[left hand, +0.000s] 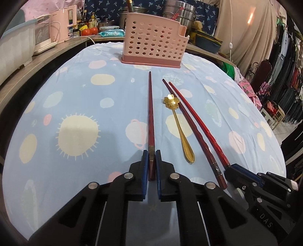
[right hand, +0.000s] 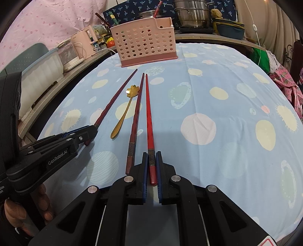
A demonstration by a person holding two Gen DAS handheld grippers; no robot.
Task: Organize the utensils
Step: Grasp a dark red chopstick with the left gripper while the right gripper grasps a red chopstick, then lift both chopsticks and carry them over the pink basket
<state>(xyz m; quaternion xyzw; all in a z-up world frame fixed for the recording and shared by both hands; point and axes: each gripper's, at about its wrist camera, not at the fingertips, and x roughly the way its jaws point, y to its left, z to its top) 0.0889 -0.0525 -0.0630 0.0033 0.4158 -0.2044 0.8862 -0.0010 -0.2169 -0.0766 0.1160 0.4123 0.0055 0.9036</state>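
Observation:
Three red chopsticks and a gold flower-bowl spoon (left hand: 177, 121) lie on the blue patterned cloth, pointing at a pink perforated utensil holder (left hand: 153, 45) at the far side. My left gripper (left hand: 151, 157) is shut on the thick end of the left dark red chopstick (left hand: 151, 113). My right gripper (right hand: 152, 159) is shut on the thick end of the bright red chopstick (right hand: 148, 107). A second dark red chopstick (right hand: 136, 111) lies loose between the spoon (right hand: 125, 111) and the bright red one. The holder (right hand: 144, 44) shows in the right wrist view too.
A wooden shelf runs behind the table with pink appliances (left hand: 62, 24), bottles, tomatoes, steel pots (right hand: 193, 13) and a blue basin (right hand: 230, 30). Clothes hang at the right (left hand: 287, 79). The table edge drops off at right.

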